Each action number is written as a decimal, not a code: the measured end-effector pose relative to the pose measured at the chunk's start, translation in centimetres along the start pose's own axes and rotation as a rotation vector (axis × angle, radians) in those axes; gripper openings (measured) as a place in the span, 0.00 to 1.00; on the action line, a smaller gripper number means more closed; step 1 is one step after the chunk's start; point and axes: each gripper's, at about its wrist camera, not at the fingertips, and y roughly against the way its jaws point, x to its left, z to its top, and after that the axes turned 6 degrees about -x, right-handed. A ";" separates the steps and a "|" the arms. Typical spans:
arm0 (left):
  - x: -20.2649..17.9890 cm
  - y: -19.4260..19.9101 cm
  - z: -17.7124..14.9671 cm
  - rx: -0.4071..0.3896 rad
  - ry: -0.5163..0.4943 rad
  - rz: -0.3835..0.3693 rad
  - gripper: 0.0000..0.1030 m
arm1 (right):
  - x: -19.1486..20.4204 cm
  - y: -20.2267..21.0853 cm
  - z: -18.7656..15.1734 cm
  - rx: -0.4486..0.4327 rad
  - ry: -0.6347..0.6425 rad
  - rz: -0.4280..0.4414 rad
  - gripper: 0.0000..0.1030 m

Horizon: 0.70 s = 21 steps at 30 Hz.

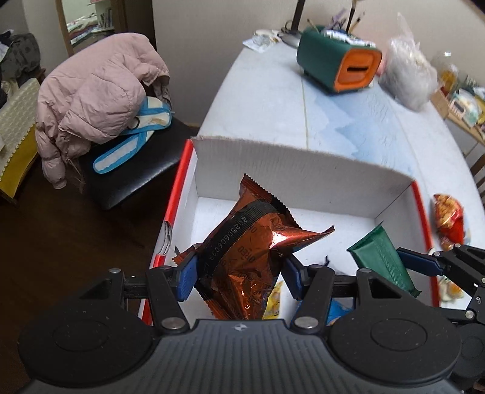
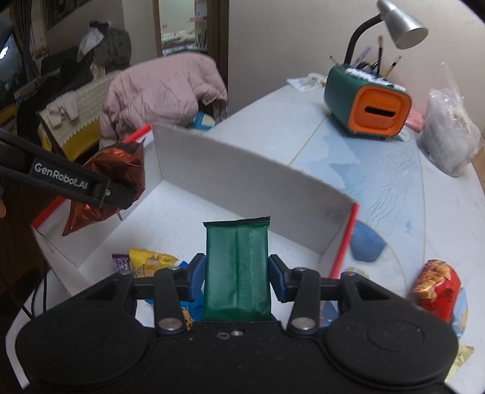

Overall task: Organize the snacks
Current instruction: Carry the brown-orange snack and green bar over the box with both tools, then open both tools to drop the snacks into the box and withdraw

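My left gripper is shut on a copper-brown foil snack packet, held above the white cardboard box with red edges. In the right wrist view that packet hangs at the left over the box's left side. My right gripper is shut on a flat green snack wrapper, also above the box floor. The green wrapper shows at the right in the left wrist view. A yellow packet and a small purple one lie inside the box.
A red snack bag and a blue item lie on the table right of the box. A green-and-orange pen holder, a desk lamp and a clear plastic bag stand at the back. A chair with a pink jacket stands left of the table.
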 end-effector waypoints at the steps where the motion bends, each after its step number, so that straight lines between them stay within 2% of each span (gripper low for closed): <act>1: -0.1 -0.5 0.1 0.009 -0.010 0.004 0.56 | 0.3 -0.3 0.0 0.008 0.012 -0.001 0.41; 14: -2.2 -4.6 -0.7 0.082 -0.156 0.047 0.56 | 1.5 -3.3 -0.7 0.077 0.056 0.005 0.41; 21: -2.7 -5.9 -1.0 0.127 -0.183 0.046 0.57 | 1.6 -3.8 -0.9 0.095 0.058 0.009 0.41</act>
